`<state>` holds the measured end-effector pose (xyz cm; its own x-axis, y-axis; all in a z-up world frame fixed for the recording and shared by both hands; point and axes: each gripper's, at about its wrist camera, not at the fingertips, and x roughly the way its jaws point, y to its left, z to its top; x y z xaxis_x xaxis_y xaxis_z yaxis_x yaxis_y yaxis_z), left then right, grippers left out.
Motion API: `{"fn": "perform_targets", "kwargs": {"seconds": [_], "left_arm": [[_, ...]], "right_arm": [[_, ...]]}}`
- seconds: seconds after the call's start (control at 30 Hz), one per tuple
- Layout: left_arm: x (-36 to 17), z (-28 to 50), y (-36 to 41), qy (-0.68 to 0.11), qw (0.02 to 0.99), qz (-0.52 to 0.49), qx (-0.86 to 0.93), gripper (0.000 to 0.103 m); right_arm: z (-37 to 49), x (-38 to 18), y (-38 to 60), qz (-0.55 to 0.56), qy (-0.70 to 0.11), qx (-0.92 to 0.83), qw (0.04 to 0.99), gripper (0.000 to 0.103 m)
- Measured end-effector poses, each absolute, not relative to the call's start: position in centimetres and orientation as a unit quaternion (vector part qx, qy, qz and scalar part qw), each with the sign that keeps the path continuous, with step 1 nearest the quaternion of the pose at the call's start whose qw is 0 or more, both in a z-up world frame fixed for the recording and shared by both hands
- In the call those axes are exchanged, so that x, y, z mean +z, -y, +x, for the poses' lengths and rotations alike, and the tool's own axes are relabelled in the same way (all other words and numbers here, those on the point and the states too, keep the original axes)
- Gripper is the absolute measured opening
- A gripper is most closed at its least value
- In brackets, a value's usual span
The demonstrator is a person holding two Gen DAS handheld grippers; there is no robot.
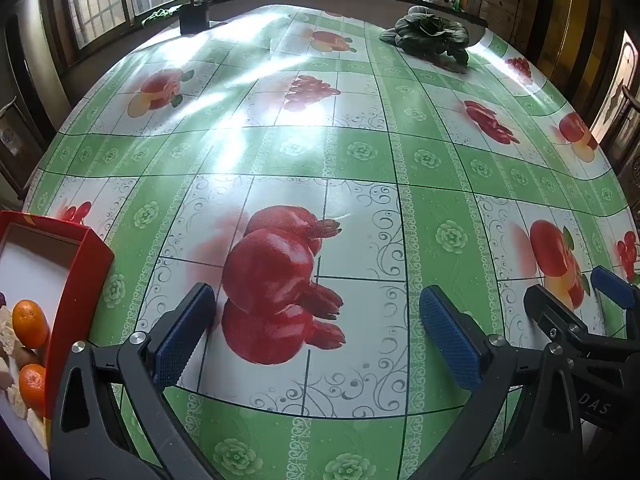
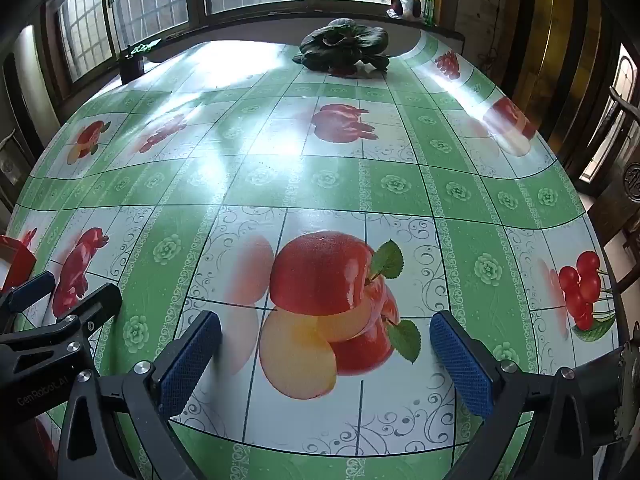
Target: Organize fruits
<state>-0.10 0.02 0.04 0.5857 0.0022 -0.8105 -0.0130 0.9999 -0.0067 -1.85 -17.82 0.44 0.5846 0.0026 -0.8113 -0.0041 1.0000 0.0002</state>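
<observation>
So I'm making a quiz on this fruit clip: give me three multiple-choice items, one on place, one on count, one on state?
1. Where is the red cardboard box relative to the left claw?
A. To its left
B. To its right
C. Straight ahead

2. How many orange tangerines show in the box?
A. None
B. Two
C. Five

3. What state is the right claw in?
A. Shut on a fruit
B. Open, holding nothing
C. Shut and empty

Answers:
1 A: the box sits at the left edge of the left wrist view.
2 B: one tangerine lies above another.
3 B: its blue pads stand wide apart over the fruit-print tablecloth.
</observation>
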Motion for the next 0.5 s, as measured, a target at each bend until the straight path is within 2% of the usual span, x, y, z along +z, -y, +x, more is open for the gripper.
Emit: {"fn": "perform_targets", "kwargs": {"seconds": [0.5], "left_arm": [[0.0, 0.0, 0.01, -0.456, 0.89, -0.006, 0.004, 0.103]], "right_arm": [[-1.79, 0.43, 17.88, -0.002, -0.455, 0.001, 0.89, 0.103]]}}
